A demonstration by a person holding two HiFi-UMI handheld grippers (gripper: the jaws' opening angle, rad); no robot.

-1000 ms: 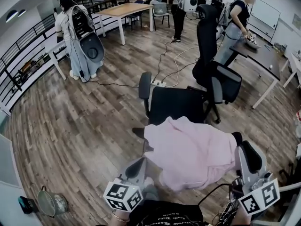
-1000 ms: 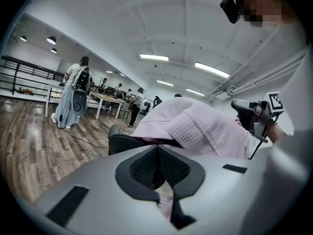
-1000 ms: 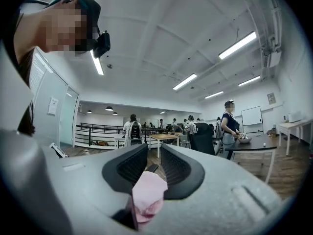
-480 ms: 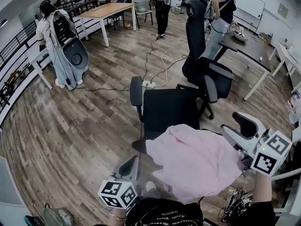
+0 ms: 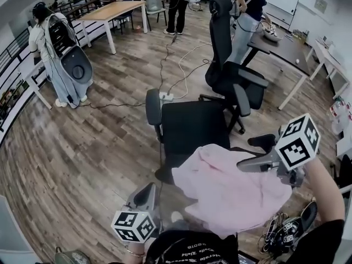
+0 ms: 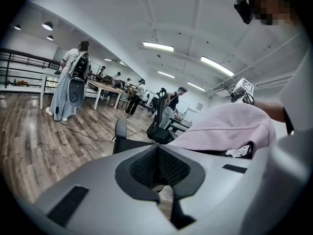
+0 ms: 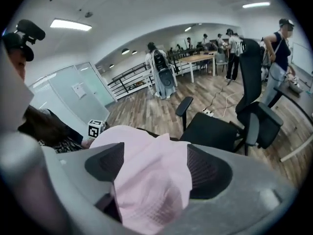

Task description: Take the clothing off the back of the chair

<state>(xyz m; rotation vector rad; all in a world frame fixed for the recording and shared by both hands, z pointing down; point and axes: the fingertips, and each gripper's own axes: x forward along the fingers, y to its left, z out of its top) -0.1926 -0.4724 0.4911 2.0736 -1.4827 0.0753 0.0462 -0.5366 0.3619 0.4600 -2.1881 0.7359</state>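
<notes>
Now the reach-in step seems to be in hand: nothing has been lifted yet. The pink clothing (image 5: 231, 188) is draped over the back of the chair (image 5: 153, 106), and the chair back is hidden under it.

The right tool (image 5: 253, 154) is held just above the clothing and tipped down at it. Its jaws have just been opening and are spread wide. In the right gripper view pink cloth is seen between them, but it does not look pinched.

The left tool (image 5: 146, 194) is held low beside the left edge of the clothing, apart from it. Its jaws are closed together, and nothing is held in them.

Next, it is judged that the open jaws should be brought down over a thick fold near the top and squeezed shut. Then the cloth should be lifted up and off, so that it is not caught on the chair back.

The clothing is spread wide. Its long way runs from side to side along the top of the chair back — a bit slanted in the head view. One bunched edge is pointed toward the black seat (image 5: 192, 128), and the other side is hung down on the near side.
</notes>
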